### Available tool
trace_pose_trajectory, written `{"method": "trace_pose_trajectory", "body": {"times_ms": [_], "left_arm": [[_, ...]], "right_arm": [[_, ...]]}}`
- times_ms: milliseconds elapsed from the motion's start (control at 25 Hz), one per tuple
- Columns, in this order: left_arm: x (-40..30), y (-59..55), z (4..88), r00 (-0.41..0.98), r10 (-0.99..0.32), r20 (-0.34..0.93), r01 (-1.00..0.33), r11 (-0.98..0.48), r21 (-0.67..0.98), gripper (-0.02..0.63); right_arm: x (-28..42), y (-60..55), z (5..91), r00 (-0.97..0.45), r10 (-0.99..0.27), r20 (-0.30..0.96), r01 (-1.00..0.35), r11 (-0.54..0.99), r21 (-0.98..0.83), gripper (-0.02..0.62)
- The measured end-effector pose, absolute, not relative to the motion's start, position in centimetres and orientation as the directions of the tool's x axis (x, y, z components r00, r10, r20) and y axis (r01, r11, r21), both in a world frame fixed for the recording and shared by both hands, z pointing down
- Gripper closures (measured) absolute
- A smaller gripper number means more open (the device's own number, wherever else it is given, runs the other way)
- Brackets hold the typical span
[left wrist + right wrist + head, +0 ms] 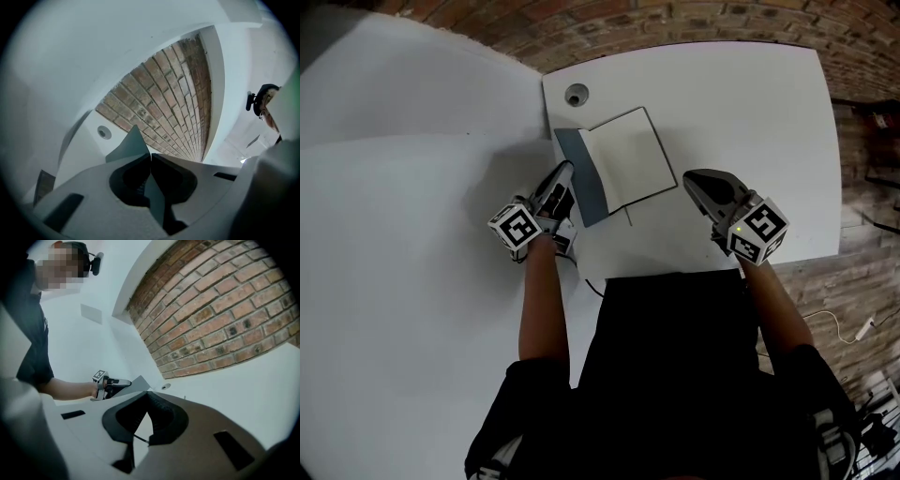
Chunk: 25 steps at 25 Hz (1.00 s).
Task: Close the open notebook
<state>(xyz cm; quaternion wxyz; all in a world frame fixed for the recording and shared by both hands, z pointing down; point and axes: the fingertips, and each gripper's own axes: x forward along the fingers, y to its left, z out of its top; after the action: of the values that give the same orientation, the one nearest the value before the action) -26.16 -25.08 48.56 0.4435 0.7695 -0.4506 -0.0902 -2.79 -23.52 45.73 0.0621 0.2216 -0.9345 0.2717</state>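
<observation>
One white table (750,112) meets a brick wall (581,23); left fingers (187,164) pinch the notebook cover (581,176), right fingers (168,411) seemingly closed.

We look down in the head view, and the person's dark shirt (675,356) blocks the near edge of the white table (750,112). A dark shape (874,117) is sliced by the right border, and we can't name it. The left gripper (565,176) lies over the edge of the notebook (623,159), so that edge is covered. In the left gripper view, only a wedge of grey cover (130,143) clears the gripper body, and the pages are hidden. In the right gripper view we get one notebook corner, and the table's round hole (163,386) is too small to make out.
</observation>
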Motion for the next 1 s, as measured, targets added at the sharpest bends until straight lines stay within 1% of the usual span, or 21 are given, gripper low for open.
{"method": "trace_pose_trajectory", "body": {"times_ms": [240, 440, 640, 1000], "left_arm": [[-22.3, -26.9, 47.9, 0.589, -0.746, 0.312, -0.633, -0.185, 0.752, 0.583], [-19.1, -28.4, 48.7, 0.605, -0.721, 0.339, -0.649, -0.200, 0.734, 0.581], [-16.0, -29.8, 50.2, 0.616, -0.713, 0.335, -0.638, -0.202, 0.743, 0.580], [-12.6, -31.3, 53.5, 0.607, -0.696, 0.384, -0.666, -0.181, 0.724, 0.580]], "right_arm": [[0.0, -24.1, 45.9, -0.883, -0.417, 0.215, -0.467, 0.736, -0.491, 0.592], [2.3, -24.4, 46.0, -0.870, -0.447, 0.208, -0.488, 0.718, -0.497, 0.592], [4.8, -24.4, 46.2, -0.856, -0.466, 0.222, -0.511, 0.700, -0.498, 0.592], [8.2, -23.9, 46.9, -0.835, -0.488, 0.253, -0.545, 0.675, -0.497, 0.592]]}}
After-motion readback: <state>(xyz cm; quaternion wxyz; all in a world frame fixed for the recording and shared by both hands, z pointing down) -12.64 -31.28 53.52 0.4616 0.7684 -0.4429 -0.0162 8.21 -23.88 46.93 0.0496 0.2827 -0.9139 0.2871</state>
